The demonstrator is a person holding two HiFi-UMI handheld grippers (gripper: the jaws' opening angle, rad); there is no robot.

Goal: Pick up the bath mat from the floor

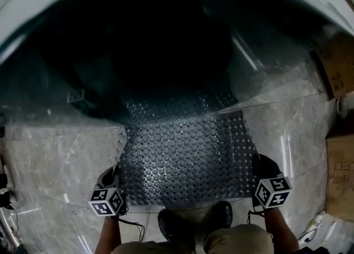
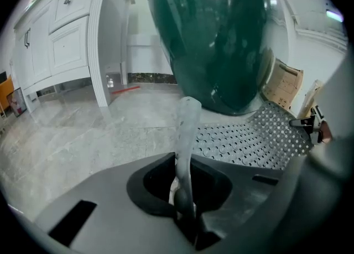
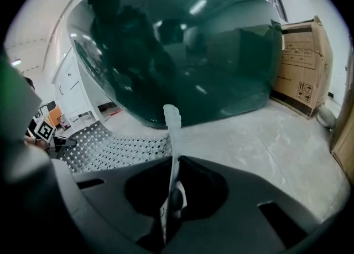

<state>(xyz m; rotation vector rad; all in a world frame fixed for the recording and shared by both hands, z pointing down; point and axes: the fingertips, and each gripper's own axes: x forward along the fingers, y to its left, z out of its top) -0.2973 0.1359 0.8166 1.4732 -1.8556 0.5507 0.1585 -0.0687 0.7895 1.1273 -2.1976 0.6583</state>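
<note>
Head view looks steeply down on the bath mat, a clear, studded sheet spread over the marble floor. Its far end reaches the foot of a big dark green tub. The left tongs grip the near left corner and the right tongs the near right corner.

In the left gripper view the left tongs are closed on a thin fold of the mat, which stands up between the jaws. The right gripper view shows the same: the right tongs pinch a narrow upright strip of the mat, and the rest lies flat towards the other hand.

Most of the mat looks to be down on the floor, so the lift is probably at its start.

Several things could go wrong:
- Each hold is only a slim edge of slick plastic, so a corner may slide out once the mat's weight hangs from it.
- If the studs are suckers clinging to the stone, a quick pull could tear a corner free.
- The far end may catch against the tub.
- The person's shoes stand just beside the near edge. I cannot tell whether they touch it; a toe on the mat would pin it.
- Raising one hand faster than the other would load a single pinch.
</note>
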